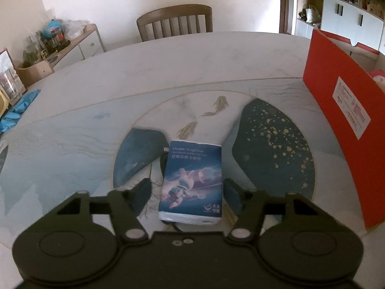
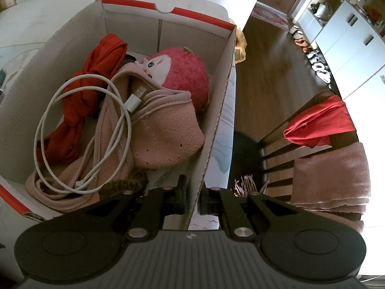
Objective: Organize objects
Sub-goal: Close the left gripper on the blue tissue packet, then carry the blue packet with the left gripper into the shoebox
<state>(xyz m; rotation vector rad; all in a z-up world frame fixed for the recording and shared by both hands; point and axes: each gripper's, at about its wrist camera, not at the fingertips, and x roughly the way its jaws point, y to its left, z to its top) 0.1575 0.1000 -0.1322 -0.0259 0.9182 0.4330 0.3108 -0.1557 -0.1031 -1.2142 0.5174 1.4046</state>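
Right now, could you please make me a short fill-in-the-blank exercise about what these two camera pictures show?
1. The tissue pack lies between the open fingers of the ____ hand-held gripper.
2. The right hand-held gripper is closed on the ____ of the cardboard box.
3. The white cable lies coiled ____ the box, on top of the pink cloth.
4. The plush toy in the box is ____ in colour.

Missing words: left; wall; inside; pink
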